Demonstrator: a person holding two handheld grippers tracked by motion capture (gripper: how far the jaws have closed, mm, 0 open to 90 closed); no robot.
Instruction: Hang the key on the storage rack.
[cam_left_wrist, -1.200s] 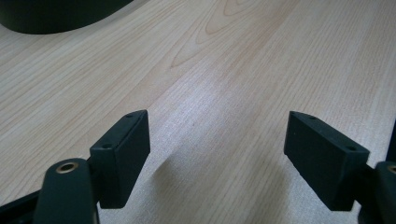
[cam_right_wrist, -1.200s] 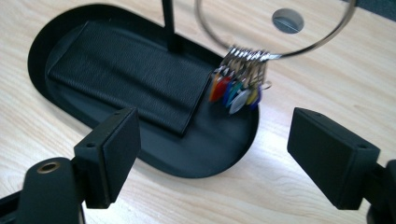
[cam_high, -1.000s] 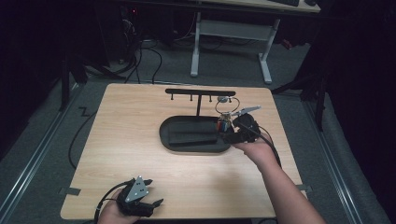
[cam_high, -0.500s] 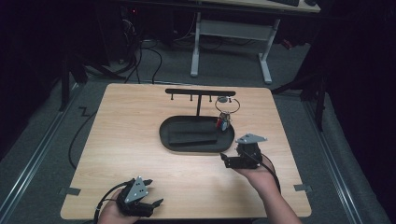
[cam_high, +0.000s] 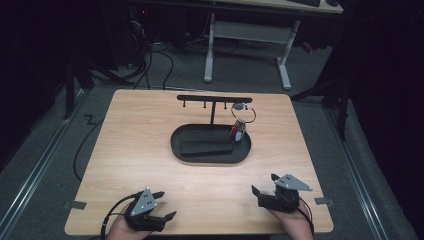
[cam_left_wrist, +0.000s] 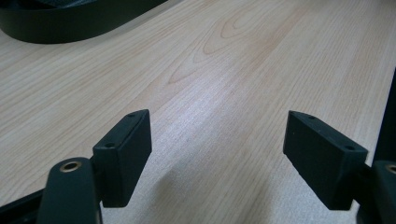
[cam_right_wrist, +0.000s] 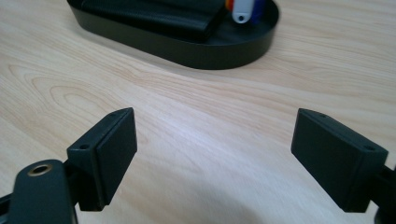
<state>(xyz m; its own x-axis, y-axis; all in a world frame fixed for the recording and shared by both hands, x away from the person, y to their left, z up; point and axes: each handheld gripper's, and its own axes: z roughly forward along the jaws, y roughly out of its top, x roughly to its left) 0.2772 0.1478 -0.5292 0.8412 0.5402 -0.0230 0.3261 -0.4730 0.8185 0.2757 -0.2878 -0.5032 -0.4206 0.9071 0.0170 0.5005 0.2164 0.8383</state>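
**Keys hung, both grippers back at the near edge**

The keys (cam_high: 238, 131) hang from the rightmost peg of the rack (cam_high: 214, 99), their ring looped over the peg and the bunch dangling just above the right end of the tray (cam_high: 210, 156). Their long axis runs close to vertical, ring up and the red, white and blue tags pointing down into the tray. In the right gripper view the tags (cam_right_wrist: 243, 8) show just inside the tray's far rim, beside the dark flat block (cam_right_wrist: 154, 14) lying in it.

The left gripper (cam_high: 161, 206) rests well in front of the tray toward the near left corner of the table (cam_high: 125, 150), jaws spread wide with nothing between them. The right gripper (cam_high: 264, 184) sits in front of the tray toward the near right, jaws likewise apart and empty.

Risks, as I judge them: the ring may sit near the peg's tip, so any knock to the rack or a jolt to the table could swing the bunch and slip it off into the tray. A trailing cable dragged toward the tray could also nudge the stand.
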